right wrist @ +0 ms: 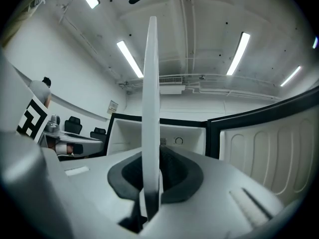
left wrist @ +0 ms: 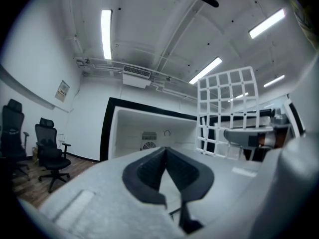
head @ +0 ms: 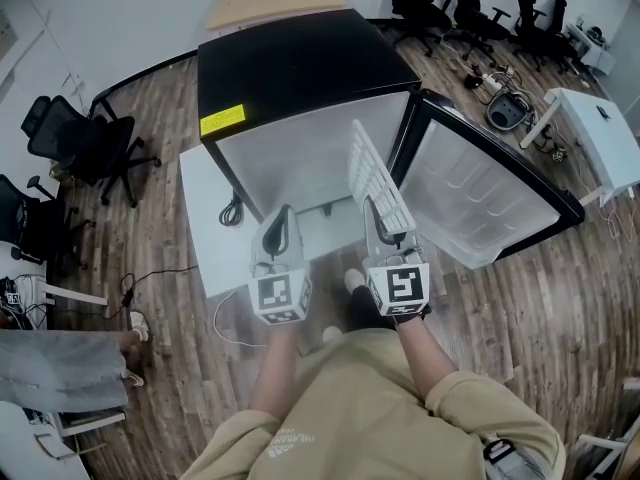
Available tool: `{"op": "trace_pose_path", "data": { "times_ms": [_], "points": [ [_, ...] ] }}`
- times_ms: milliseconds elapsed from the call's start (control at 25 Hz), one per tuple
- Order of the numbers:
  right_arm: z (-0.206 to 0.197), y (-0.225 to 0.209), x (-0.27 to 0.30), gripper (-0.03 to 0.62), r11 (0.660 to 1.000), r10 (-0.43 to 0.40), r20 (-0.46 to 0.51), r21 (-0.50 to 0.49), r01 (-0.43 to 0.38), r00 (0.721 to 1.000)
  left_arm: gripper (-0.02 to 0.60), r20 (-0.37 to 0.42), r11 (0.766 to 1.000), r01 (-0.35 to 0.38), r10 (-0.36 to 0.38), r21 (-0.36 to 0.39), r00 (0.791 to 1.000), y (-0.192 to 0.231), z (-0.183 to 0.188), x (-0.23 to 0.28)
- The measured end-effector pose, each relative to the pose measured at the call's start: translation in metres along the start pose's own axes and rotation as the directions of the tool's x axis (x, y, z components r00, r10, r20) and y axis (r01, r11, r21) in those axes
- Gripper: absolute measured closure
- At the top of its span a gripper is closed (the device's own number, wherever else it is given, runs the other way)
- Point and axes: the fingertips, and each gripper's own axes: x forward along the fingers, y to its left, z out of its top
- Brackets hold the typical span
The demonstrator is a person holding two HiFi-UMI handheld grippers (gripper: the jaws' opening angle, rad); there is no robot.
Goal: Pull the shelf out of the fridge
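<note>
The black fridge point(head: 300, 68) stands open in the head view, its white inside point(head: 290, 163) facing me and its door point(head: 480, 193) swung to the right. The white wire shelf point(head: 378, 183) is outside the fridge, turned up on its edge. My right gripper point(head: 378, 220) is shut on its near rim. In the right gripper view the shelf point(right wrist: 151, 93) shows edge-on, clamped between the pads point(right wrist: 172, 171). My left gripper point(head: 282, 218) hovers just left of it, shut and empty. The left gripper view shows the shelf's grid point(left wrist: 227, 113) at the right.
Black office chairs point(head: 85, 143) stand at the left and more point(head: 470, 8) at the back right. A white desk point(head: 600, 138) and a tangle of cables point(head: 505, 98) lie right of the door. The fridge rests on a white panel point(head: 205, 218) on the wooden floor.
</note>
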Motion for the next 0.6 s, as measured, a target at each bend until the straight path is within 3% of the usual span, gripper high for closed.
{"op": "trace_pose_path", "data": {
  "times_ms": [600],
  "points": [
    [-0.013,0.008,0.019,0.564,0.992,0.047,-0.017,0.120,-0.044,0.999,0.584,-0.063,0.996,0.024,-0.030,-0.081,0.998,-0.004,-0.034,0.006]
  ]
}}
